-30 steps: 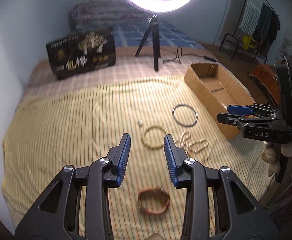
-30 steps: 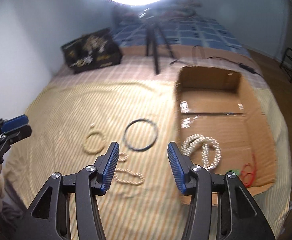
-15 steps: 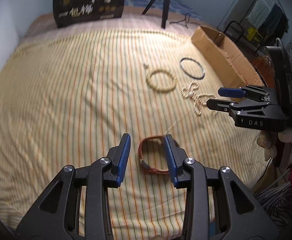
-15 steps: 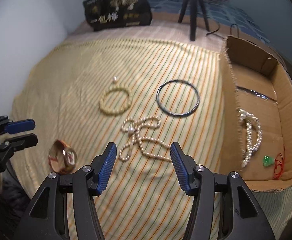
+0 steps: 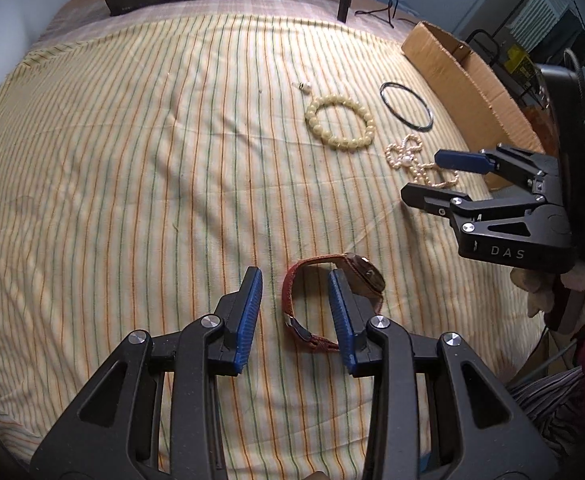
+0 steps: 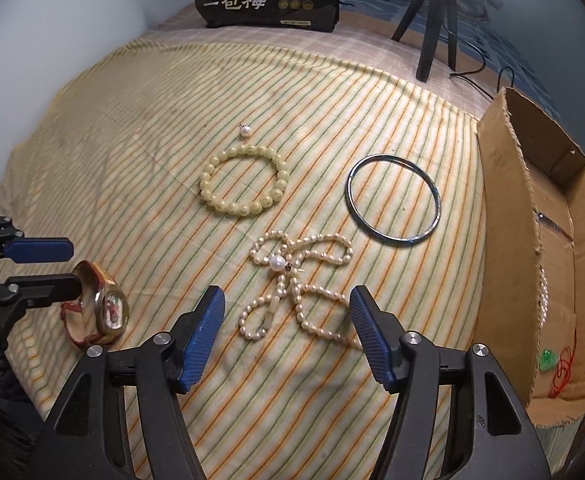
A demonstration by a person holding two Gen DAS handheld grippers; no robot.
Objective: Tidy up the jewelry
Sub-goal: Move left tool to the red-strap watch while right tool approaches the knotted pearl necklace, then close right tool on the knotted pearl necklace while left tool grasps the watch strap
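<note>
Watch (image 5: 332,300) partly between left gripper (image 5: 295,294) fingers

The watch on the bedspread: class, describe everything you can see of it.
The watch has a gold-coloured oval case, a pale patterned dial and a red strap that looks like leather, curved into a loop. It lies tipped on its side on the striped bedspread. The open left gripper straddles one side of the strap, not yet clamping it.

Sheet (image 6: 132,128): woven cloth, matt, striped, slightly creased. Box (image 6: 504,240): raw corrugated cardboard, torn rough edges. Bangle (image 6: 392,199): smooth glossy metal. Necklace (image 6: 292,280) and bracelet (image 6: 244,180): glossy beads. Watch (image 6: 106,308): shiny gold-tone case, red leather-look strap. Gripper pads (image 6: 202,334): ribbed blue, matt.
</note>
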